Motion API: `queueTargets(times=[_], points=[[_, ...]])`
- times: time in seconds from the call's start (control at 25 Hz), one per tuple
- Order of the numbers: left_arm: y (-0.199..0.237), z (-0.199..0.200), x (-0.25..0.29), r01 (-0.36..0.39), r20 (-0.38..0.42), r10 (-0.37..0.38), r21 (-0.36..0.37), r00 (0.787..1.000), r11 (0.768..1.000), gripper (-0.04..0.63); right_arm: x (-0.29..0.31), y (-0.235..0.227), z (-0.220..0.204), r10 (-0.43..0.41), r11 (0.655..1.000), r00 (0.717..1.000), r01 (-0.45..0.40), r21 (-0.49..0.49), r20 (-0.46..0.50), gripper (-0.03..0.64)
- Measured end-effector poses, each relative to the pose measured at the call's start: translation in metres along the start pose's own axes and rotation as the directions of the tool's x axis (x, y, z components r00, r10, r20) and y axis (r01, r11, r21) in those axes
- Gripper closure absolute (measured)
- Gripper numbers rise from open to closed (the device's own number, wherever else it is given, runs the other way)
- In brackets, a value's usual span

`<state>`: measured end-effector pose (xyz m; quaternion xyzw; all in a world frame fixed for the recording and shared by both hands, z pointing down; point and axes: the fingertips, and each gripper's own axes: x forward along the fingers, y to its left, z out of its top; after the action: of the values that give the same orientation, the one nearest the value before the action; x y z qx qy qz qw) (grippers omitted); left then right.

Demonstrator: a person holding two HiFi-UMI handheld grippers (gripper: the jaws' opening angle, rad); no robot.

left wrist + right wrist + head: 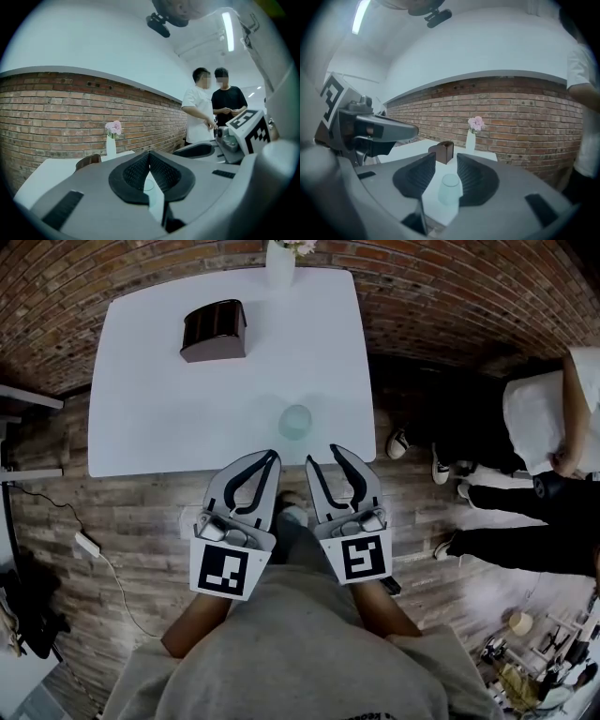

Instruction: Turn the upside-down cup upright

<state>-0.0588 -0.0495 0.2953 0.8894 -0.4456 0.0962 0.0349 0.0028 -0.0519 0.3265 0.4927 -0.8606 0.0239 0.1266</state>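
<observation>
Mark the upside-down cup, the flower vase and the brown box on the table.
cup (294, 421), head view, middle of its upward-facing end.
vase (279, 266), head view, its white body.
brown box (214, 332), head view, its top face.

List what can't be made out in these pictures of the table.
Left gripper view: cup mostly hidden behind the shut jaws of the left gripper.
Head view: vase cut off at its top by the upper edge.
Head view: brown box too dark and small to identify.
</observation>
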Motion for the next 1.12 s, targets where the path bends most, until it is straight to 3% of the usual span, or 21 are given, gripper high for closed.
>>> queueTargets(times=[0.28,1.12], points=[[0.005,-0.010,0.008,-0.006,-0.024,0.006,-0.005,1.000,1.000,0.584,0.022,-0.005,-0.035,-0.002,1.000,0.997,0.001,-0.018,-0.075,0.453],[0.015,-0.026,0.016,-0.008,-0.079,0.008,0.005,0.997,1.000,0.584,0.076,-0.010,-0.103,0.003,1.000,0.983,-0.003,-0.002,-0.182,0.355]])
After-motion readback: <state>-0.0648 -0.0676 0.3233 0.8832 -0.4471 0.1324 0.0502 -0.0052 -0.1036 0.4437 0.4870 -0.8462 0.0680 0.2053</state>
